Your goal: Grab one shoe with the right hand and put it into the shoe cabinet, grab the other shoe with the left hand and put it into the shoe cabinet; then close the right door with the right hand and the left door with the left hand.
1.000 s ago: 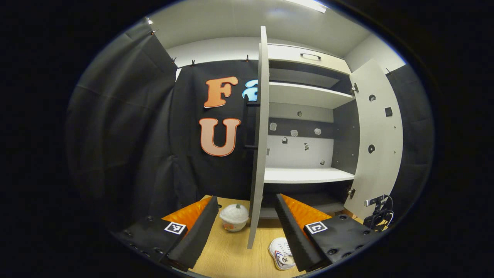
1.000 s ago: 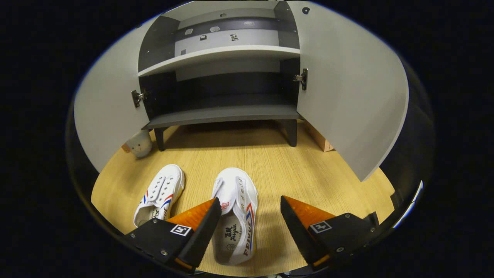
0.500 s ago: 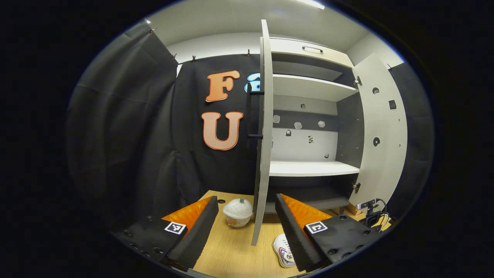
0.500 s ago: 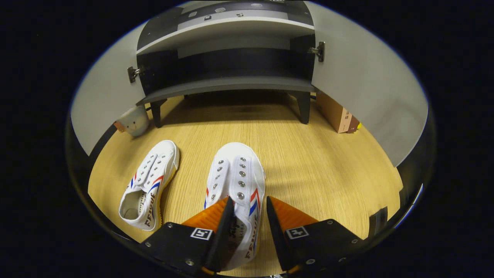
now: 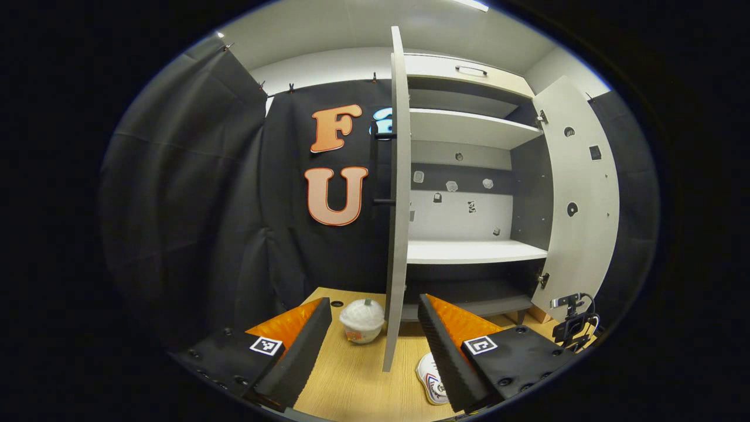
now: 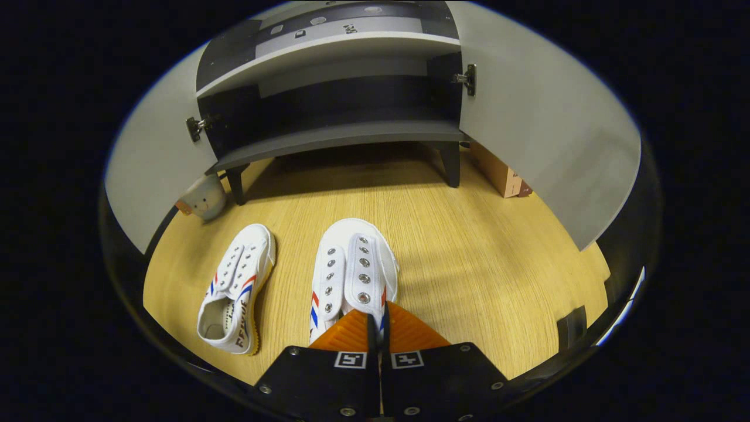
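Observation:
Two white canvas shoes with red and blue stripes lie on the wooden floor in front of the open shoe cabinet (image 6: 340, 138). In the right gripper view my right gripper (image 6: 378, 319) is shut on the upper edge of the right-hand shoe (image 6: 351, 264), with the fingers nearly together. The other shoe (image 6: 234, 287) lies apart to its left. My left gripper (image 5: 372, 316) is held up and open with nothing in it, facing the edge of the left door (image 5: 398, 205). The toe of a shoe (image 5: 430, 381) peeks out by its right finger.
Both cabinet doors stand wide open, the left door (image 6: 158, 176) and the right door (image 6: 539, 135). A white round toy (image 6: 202, 199) sits by the cabinet's left leg and a cardboard box (image 6: 498, 173) by the right leg. A small black device with cables (image 5: 571, 328) stands at the lower right.
My right gripper came down over the right-hand shoe and went from wide open to shut on its upper edge. The left gripper barely shifted and stayed open.

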Demonstrator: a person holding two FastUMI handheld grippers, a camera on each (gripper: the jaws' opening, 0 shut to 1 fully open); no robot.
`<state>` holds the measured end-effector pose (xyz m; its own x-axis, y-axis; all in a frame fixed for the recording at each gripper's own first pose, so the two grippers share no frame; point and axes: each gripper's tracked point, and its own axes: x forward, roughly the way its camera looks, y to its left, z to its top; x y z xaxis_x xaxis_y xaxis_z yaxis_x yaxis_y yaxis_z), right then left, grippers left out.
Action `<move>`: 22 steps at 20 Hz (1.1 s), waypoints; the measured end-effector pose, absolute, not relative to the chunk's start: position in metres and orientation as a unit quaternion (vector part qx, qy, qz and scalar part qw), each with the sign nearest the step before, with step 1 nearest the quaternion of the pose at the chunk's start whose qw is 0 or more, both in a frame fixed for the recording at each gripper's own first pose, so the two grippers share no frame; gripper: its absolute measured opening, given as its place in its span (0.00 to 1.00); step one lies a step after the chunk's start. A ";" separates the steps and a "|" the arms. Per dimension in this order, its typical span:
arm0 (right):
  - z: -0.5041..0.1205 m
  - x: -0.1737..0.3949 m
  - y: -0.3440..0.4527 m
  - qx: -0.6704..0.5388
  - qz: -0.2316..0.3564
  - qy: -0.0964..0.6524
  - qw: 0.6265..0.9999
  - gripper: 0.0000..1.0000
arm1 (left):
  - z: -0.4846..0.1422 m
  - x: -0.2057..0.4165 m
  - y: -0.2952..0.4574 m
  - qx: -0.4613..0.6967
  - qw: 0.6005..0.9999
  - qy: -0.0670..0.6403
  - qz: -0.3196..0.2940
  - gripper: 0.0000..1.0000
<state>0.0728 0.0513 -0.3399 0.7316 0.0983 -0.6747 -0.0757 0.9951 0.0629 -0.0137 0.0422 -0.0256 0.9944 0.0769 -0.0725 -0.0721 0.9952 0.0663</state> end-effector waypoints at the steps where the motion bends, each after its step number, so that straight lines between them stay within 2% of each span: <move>1: -0.325 0.071 0.050 0.016 0.050 0.357 0.933 0.01 | -0.025 -0.013 0.039 0.032 0.998 0.037 0.034 0.99; 4: -0.278 0.074 0.054 0.019 0.061 0.333 0.941 0.01 | -0.028 -0.014 0.031 0.031 0.999 0.036 0.022 0.94; 10: -0.195 0.094 0.073 0.022 0.078 0.270 0.959 0.01 | -0.032 -0.014 0.018 0.023 0.999 0.040 -0.001 0.97; 13: -0.156 0.111 0.089 0.037 0.089 0.244 0.965 0.01 | -0.034 -0.015 0.013 0.022 0.999 0.041 -0.012 0.94; 14: -0.143 0.118 0.091 0.039 0.092 0.237 0.966 0.00 | -0.033 -0.015 0.013 0.023 0.999 0.040 -0.013 0.99; 22: -0.044 0.202 0.108 0.025 0.095 0.173 0.980 0.01 | -0.033 -0.010 0.009 0.014 0.999 0.039 -0.019 0.97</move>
